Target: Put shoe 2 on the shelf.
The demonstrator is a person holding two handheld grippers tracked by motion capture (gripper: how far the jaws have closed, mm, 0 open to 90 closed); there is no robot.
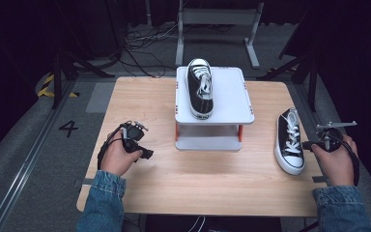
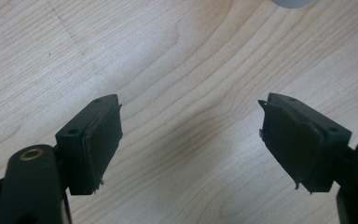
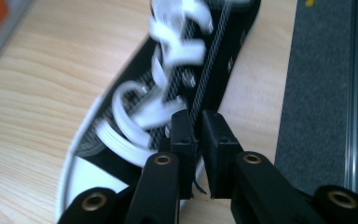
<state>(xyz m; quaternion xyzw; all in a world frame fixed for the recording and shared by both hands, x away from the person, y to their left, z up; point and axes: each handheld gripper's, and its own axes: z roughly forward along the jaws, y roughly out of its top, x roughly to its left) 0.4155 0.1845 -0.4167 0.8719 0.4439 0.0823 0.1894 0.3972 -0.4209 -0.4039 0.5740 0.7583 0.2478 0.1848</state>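
Right gripper [image 3: 196, 122] has its two black jaws squeezed tight on the side edge of a black and white shoe [image 1: 290, 140], just by the white laces [image 3: 158, 88], and that shoe lies flat near the right edge of the wooden table [image 1: 140, 101]. Left gripper [image 2: 191, 140] hangs low over bare wood on the left side with its jaws wide apart and nothing between them. Another shoe [image 1: 200, 87] sits on top of the white stand [image 1: 232, 96] in the middle of the table.
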